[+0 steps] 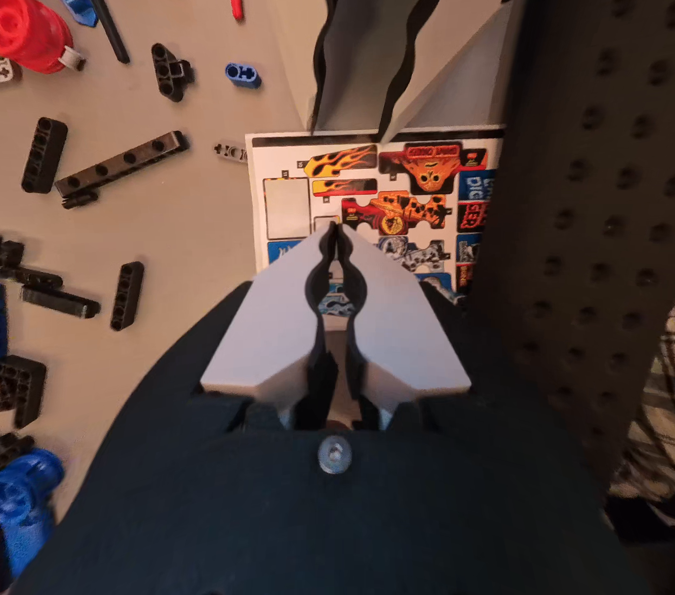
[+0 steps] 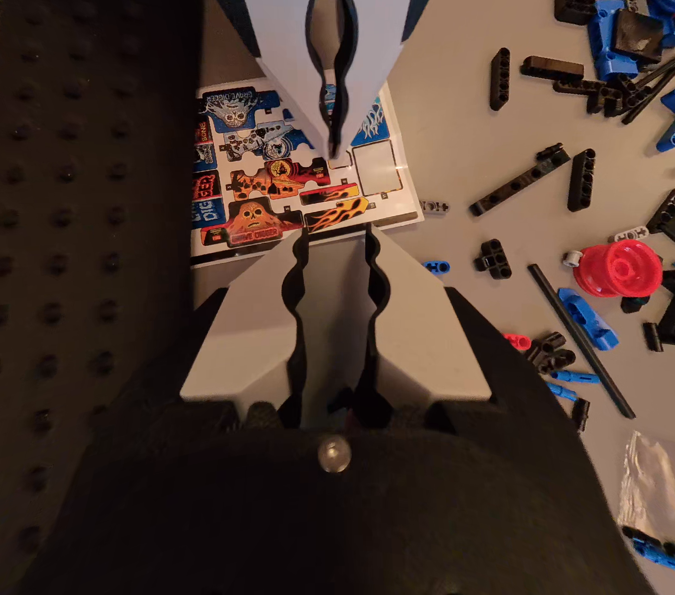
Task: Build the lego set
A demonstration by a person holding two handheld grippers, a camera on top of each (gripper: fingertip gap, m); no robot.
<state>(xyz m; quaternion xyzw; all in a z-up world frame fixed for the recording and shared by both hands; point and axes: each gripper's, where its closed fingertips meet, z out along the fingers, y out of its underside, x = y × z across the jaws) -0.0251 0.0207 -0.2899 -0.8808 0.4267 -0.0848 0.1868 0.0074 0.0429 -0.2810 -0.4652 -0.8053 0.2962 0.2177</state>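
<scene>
grey table (image 1: 190, 248) carries sticker sheet (image 1: 288, 161) beside black studded baseplate (image 1: 584, 212). left hand-held gripper (image 1: 334, 226) pinched closed, tips on sheet. right hand-held gripper (image 2: 334, 230) parted, empty, at sheet edge. loose lego pieces (image 2: 518, 183) scattered nearby.

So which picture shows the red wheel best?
The right wrist view: the whole red wheel lies sharp on the table with its hub facing the camera. In the left wrist view the red wheel is blurry and cut off at the left edge.

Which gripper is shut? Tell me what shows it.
The left gripper is shut: its fingertips meet over the sticker sheet. The right gripper is open, with a clear gap.
</scene>
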